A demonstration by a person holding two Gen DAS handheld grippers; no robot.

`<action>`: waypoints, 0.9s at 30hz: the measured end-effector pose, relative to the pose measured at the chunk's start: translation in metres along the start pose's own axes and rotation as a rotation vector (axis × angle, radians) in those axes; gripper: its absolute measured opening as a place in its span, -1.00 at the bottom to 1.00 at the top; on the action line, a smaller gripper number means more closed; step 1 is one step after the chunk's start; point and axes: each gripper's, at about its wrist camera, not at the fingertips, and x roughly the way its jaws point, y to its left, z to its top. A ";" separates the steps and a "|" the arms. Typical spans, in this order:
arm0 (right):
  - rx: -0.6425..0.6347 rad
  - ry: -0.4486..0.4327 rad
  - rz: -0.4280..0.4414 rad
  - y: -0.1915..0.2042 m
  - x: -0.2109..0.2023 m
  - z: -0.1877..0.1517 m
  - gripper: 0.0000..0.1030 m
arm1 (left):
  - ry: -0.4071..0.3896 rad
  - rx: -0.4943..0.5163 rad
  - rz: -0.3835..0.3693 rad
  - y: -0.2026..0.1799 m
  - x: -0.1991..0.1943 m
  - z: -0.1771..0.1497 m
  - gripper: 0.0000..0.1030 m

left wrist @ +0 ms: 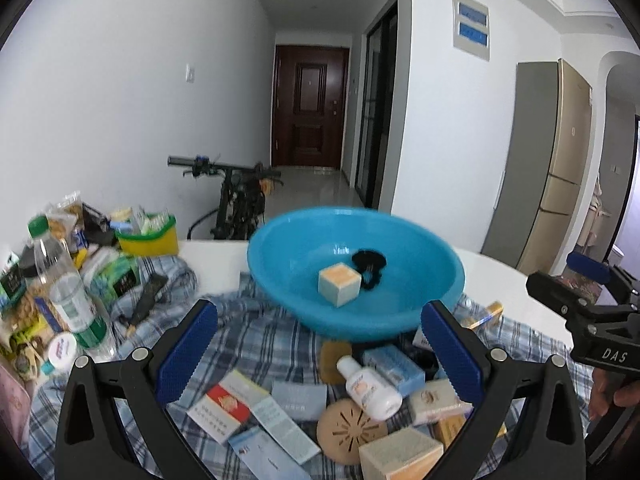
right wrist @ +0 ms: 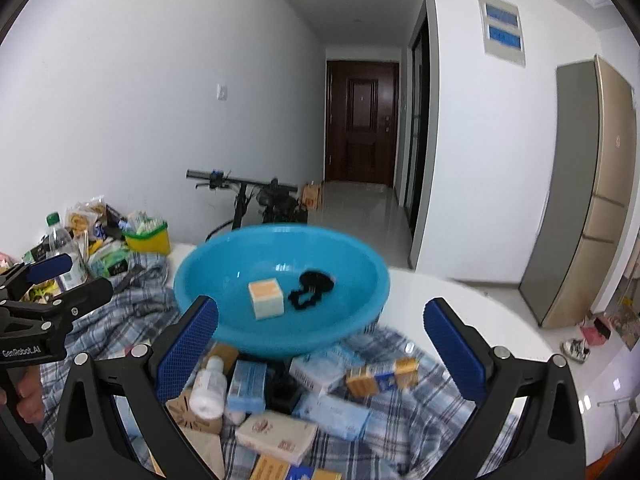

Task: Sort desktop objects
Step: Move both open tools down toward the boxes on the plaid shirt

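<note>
Two blue-padded fingers on the left gripper, spread wide and holding nothing, hovering above a heap of small packages. Same on the right gripper: two blue textured fingers, far apart, empty. Between and just beyond both pairs, a blue-and-white checked cloth spread over the white tabletop, strewn with flat cardboard boxes too overlapped to count surely. Among them, one white squeeze bottle with a white cap lying on its side, one tan round perforated disc beside it, one red-and-white flat box nearer the left finger. Farther out, one round glossy blue plastic basin resting on the cloth, holding exactly two things: one pale cube-shaped box with an orange top face and one black scrunchie-like loop, touching or nearly so. Off to the left, one clear plastic water bottle with a green cap amid snack packets, and one yellow-and-green tub behind.
</note>
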 end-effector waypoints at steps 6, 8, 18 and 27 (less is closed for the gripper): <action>0.020 0.078 0.005 -0.004 0.009 -0.026 0.99 | 0.066 -0.003 0.009 0.002 0.012 -0.028 1.00; 0.033 0.095 0.007 -0.007 0.011 -0.033 0.99 | 0.098 -0.012 0.009 0.003 0.017 -0.037 1.00; 0.058 0.211 0.022 -0.005 0.025 -0.078 0.99 | 0.226 -0.057 0.001 0.001 0.031 -0.087 1.00; 0.058 0.289 0.029 -0.002 0.033 -0.109 0.99 | 0.290 -0.060 0.005 -0.002 0.029 -0.110 1.00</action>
